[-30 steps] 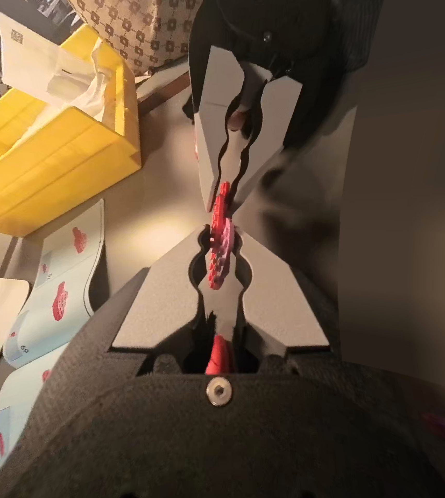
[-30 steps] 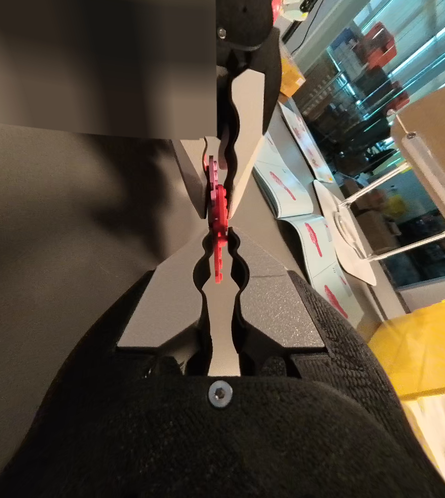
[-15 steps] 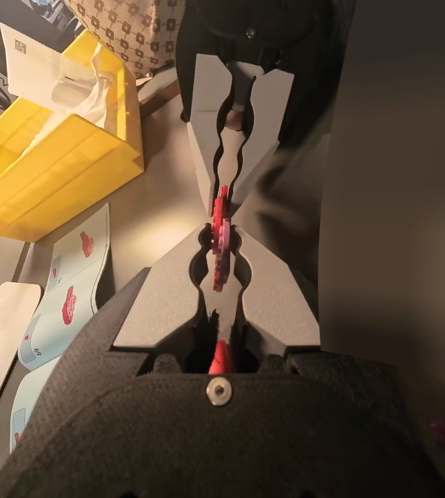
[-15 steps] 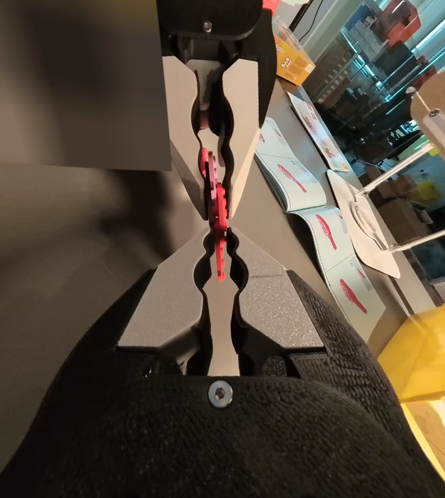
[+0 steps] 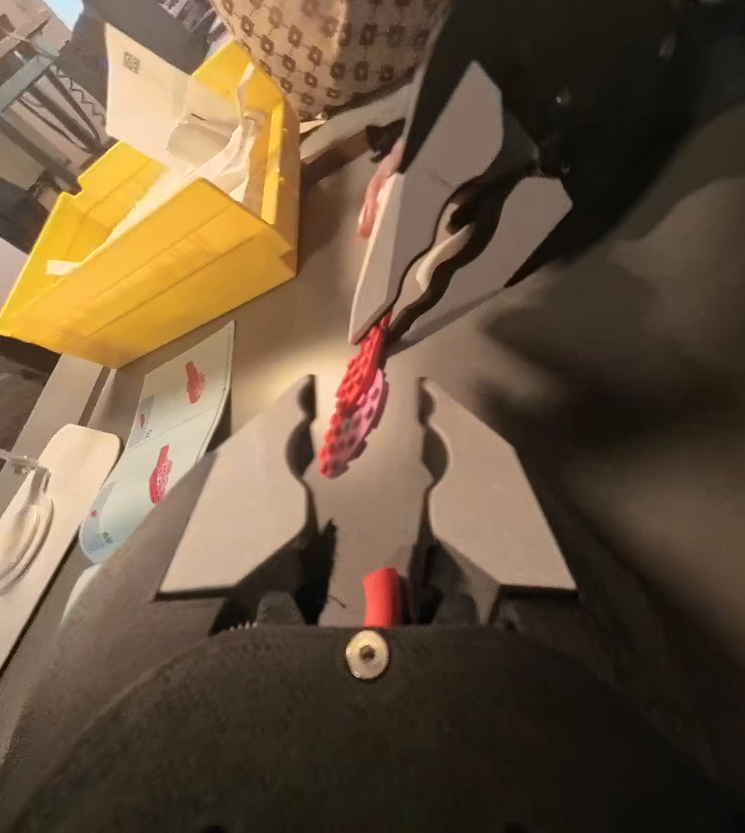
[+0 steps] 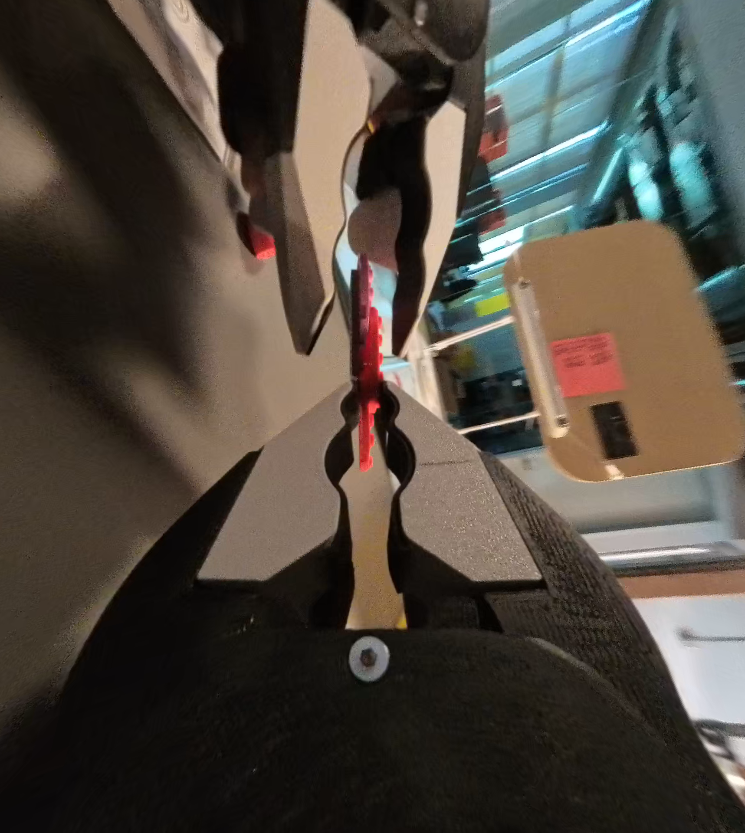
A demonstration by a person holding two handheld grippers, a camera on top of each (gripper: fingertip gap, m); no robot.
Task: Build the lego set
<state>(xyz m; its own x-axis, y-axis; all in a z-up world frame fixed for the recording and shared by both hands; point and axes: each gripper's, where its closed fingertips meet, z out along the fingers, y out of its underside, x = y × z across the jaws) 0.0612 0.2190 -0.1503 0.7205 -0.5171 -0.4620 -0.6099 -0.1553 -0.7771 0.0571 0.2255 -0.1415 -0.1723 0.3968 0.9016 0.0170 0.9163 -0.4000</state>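
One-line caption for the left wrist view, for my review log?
Left gripper open around a red-and-pink brick plate pinched by the right gripper, above an instruction booklet.

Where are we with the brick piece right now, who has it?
Done: left gripper stands open, fingers clear of the red and pink brick assembly. In hand: right gripper pinches its red end. Left: it hangs above the table, beside the open instruction booklet.

Looks like a workshop or lab: desk carrying a yellow bin of paper, an open instruction booklet, with stacked storage shelving behind.
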